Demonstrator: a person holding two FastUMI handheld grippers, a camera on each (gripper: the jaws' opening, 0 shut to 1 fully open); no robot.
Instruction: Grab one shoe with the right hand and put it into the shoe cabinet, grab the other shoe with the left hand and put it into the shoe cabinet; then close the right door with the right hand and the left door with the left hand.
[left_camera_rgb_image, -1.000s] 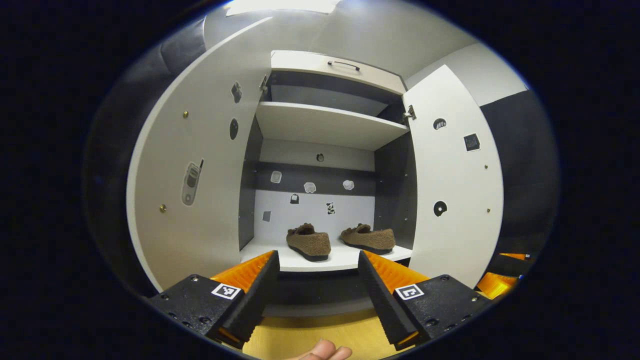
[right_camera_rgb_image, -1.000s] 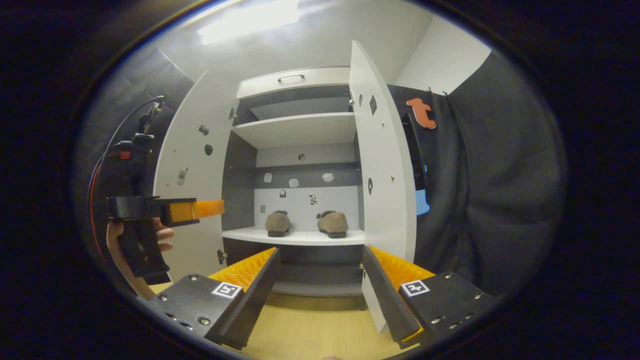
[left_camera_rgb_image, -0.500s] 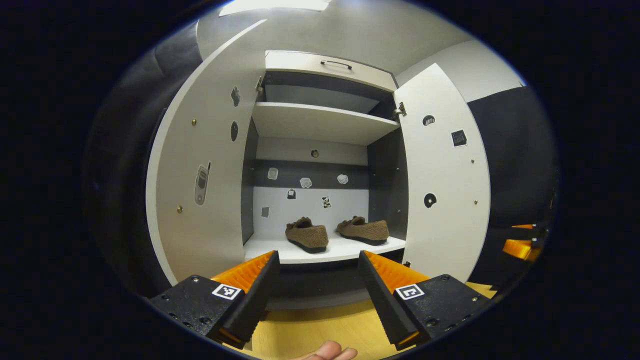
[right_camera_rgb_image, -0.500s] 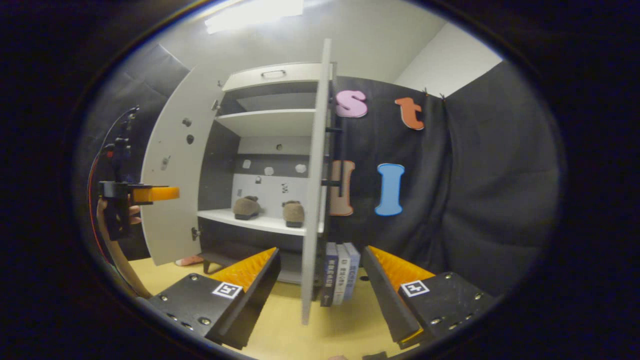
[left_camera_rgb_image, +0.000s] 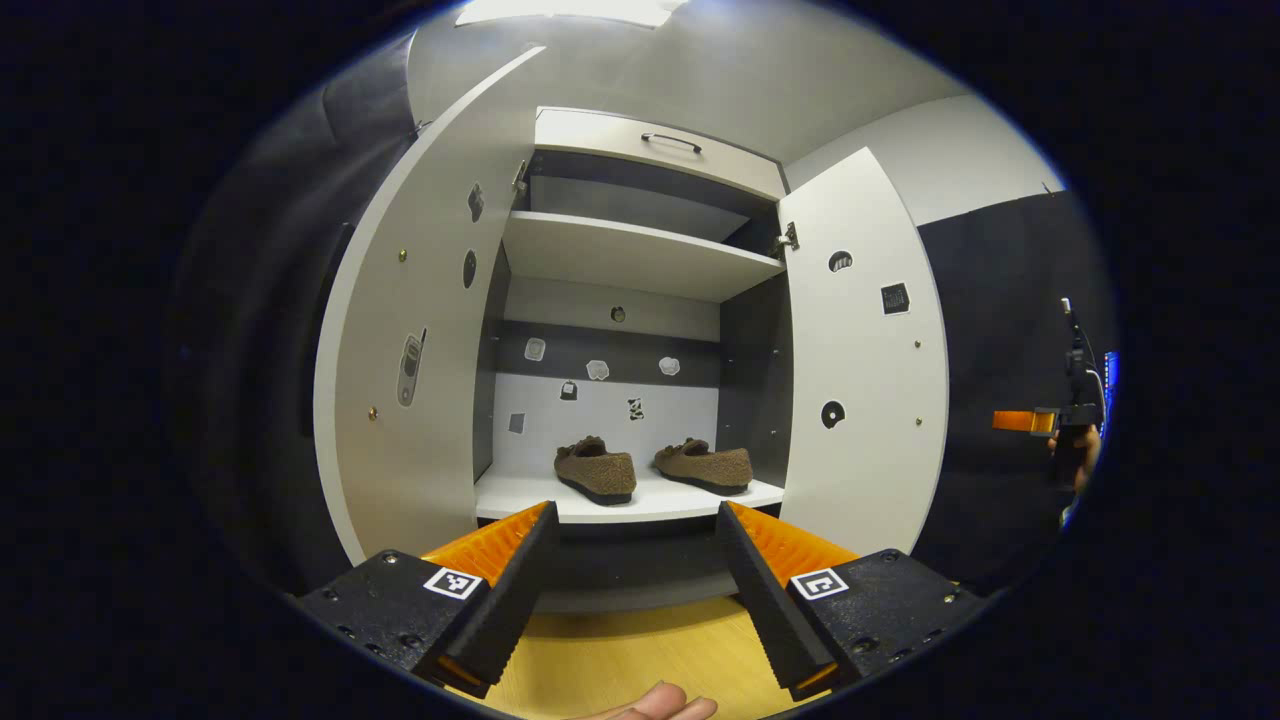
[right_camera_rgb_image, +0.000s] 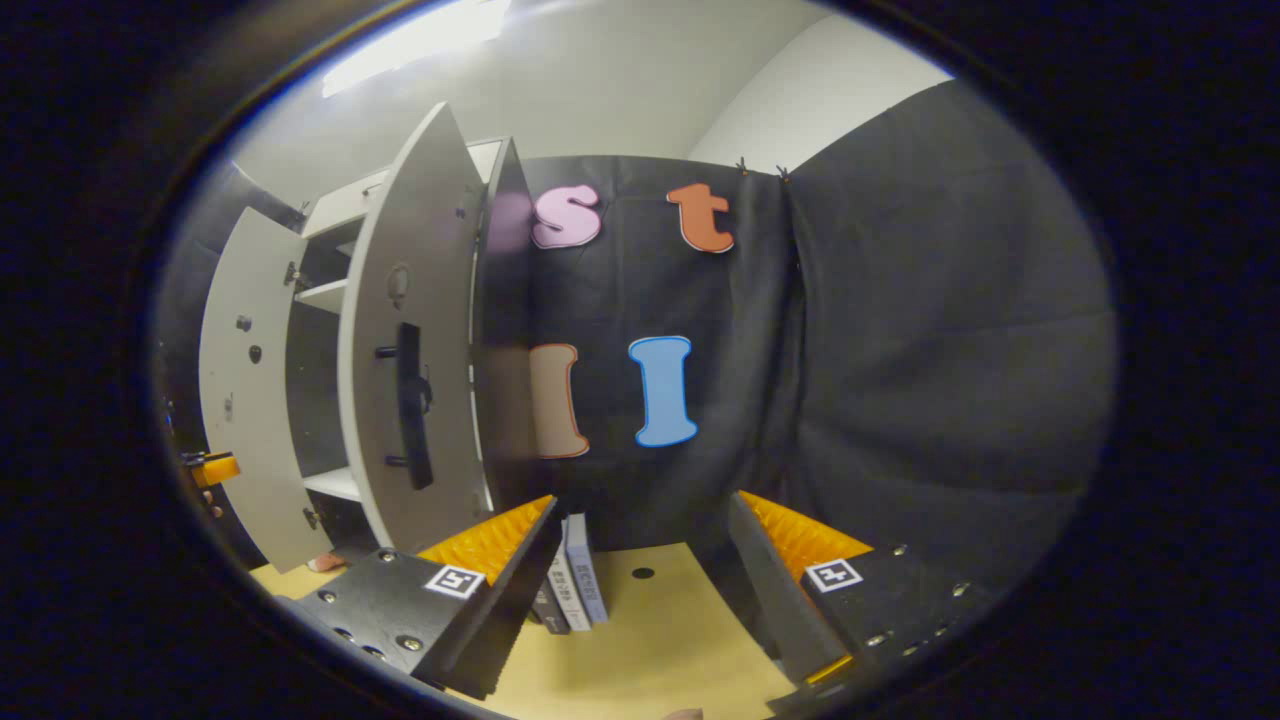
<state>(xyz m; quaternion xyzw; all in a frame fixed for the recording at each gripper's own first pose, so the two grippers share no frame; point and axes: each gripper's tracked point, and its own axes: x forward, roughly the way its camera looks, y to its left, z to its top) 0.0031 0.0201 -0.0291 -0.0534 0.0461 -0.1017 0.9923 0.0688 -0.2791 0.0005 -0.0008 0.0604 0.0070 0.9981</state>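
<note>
Both shoes (left_camera_rgb_image: 595, 470) sit on the cabinet shelf (left_camera_rgb_image: 520, 495), so door-closing is in hand: the right hand-held gripper (right_camera_rgb_image: 640, 590), released and empty, must push the right door (right_camera_rgb_image: 410, 370) shut.

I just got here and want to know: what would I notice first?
Two fuzzy brown slippers sit side by side on the lower shelf of the open white shoe cabinet, both doors swung wide. The left gripper hangs open before it, and the right door's black handle shows from outside.
</note>
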